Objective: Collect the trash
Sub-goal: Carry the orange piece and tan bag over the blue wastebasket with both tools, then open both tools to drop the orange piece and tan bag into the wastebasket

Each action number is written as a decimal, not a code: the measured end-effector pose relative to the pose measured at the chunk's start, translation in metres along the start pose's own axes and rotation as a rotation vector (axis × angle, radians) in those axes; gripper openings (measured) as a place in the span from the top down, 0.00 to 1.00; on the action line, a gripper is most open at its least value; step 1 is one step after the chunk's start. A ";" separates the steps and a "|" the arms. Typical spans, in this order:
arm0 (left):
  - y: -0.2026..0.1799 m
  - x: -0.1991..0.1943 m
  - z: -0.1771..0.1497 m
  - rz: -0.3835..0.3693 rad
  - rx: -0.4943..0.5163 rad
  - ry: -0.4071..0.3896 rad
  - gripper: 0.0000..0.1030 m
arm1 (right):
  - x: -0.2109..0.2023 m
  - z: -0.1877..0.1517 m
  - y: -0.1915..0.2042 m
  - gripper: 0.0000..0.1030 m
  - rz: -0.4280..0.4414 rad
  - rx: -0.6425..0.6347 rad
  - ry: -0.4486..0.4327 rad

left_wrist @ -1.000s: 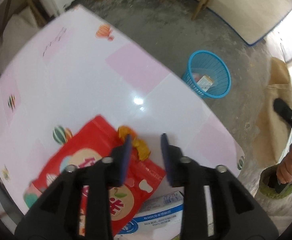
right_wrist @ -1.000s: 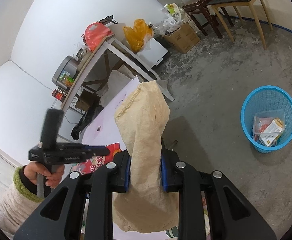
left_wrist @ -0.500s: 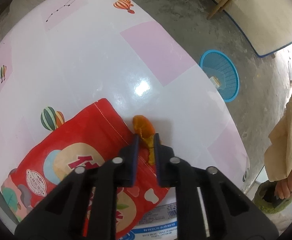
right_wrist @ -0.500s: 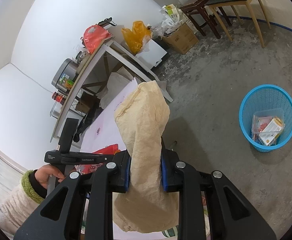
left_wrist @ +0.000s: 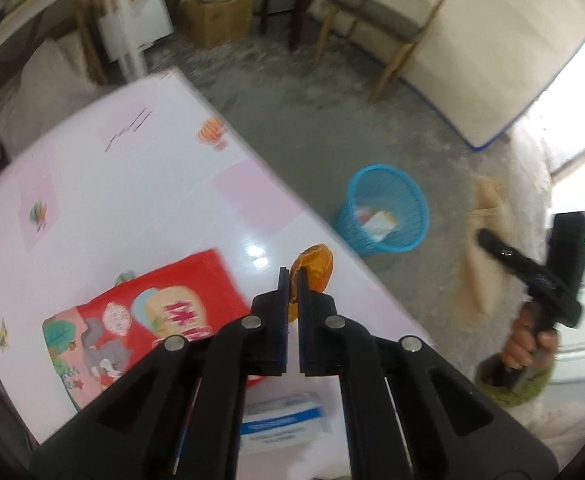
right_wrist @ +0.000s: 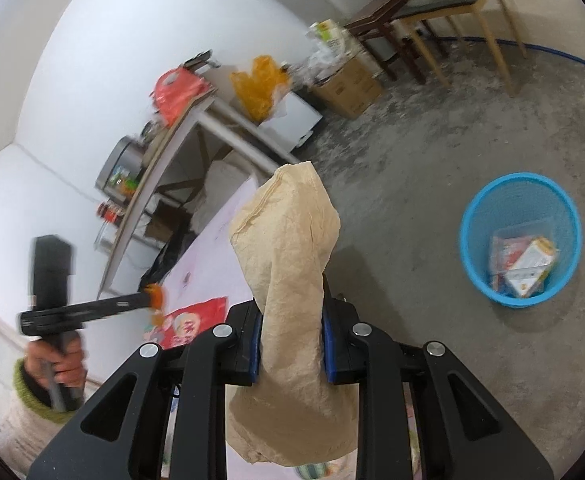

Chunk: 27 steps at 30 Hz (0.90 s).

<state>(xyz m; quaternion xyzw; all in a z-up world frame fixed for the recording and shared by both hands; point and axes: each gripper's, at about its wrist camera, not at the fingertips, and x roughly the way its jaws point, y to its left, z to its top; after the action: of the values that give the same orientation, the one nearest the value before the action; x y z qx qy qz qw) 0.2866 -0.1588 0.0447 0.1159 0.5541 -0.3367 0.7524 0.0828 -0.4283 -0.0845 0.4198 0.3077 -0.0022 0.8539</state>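
My left gripper [left_wrist: 291,276] is shut on a piece of orange peel [left_wrist: 315,267] and holds it above the table's right edge. It also shows in the right wrist view [right_wrist: 148,300], with the peel [right_wrist: 155,295] at its tip. My right gripper [right_wrist: 290,322] is shut on a crumpled beige paper towel [right_wrist: 288,256], held in the air off the table. It also shows in the left wrist view [left_wrist: 488,240]. A blue mesh trash basket [left_wrist: 402,188] [right_wrist: 472,220] stands on the floor with trash inside.
A red snack bag [left_wrist: 148,312] and a white-and-blue box [left_wrist: 284,416] lie on the white-and-pink table [left_wrist: 112,184]. Wooden chairs [left_wrist: 384,20], a cardboard box [left_wrist: 216,12] and a cluttered side table [right_wrist: 196,120] stand on the concrete floor.
My left gripper closed on the orange peel beside the red bag and lifted it off the table. The right gripper stayed shut on the paper towel and barely moved.
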 end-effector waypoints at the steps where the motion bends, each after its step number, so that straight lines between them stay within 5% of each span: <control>1: -0.014 -0.002 0.008 -0.018 0.023 0.008 0.98 | -0.007 0.004 -0.010 0.78 -0.033 0.019 -0.016; 8: -0.126 0.039 0.053 -0.084 0.235 0.074 0.98 | -0.033 0.022 -0.083 0.78 -0.231 0.125 -0.055; 16: -0.202 0.171 0.075 -0.117 0.213 0.224 0.98 | -0.004 0.055 -0.155 0.78 -0.332 0.223 0.023; 21: -0.222 0.238 0.094 -0.091 0.188 0.212 0.97 | 0.036 0.096 -0.184 0.77 -0.382 0.196 0.065; 23: -0.225 0.257 0.103 -0.105 0.160 0.220 0.85 | 0.056 0.107 -0.198 0.63 -0.387 0.203 0.096; 24: -0.224 0.268 0.107 -0.103 0.133 0.228 0.71 | 0.068 0.111 -0.206 0.48 -0.410 0.212 0.106; 25: -0.221 0.274 0.111 -0.092 0.106 0.228 0.62 | 0.076 0.113 -0.212 0.43 -0.429 0.213 0.111; 27: -0.214 0.282 0.115 -0.111 0.042 0.230 0.60 | 0.092 0.114 -0.225 0.43 -0.452 0.218 0.134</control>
<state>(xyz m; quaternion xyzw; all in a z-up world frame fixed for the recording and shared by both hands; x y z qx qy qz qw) 0.2825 -0.4878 -0.1291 0.1386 0.6352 -0.3737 0.6615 0.1577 -0.6322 -0.2419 0.4292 0.4475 -0.1981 0.7591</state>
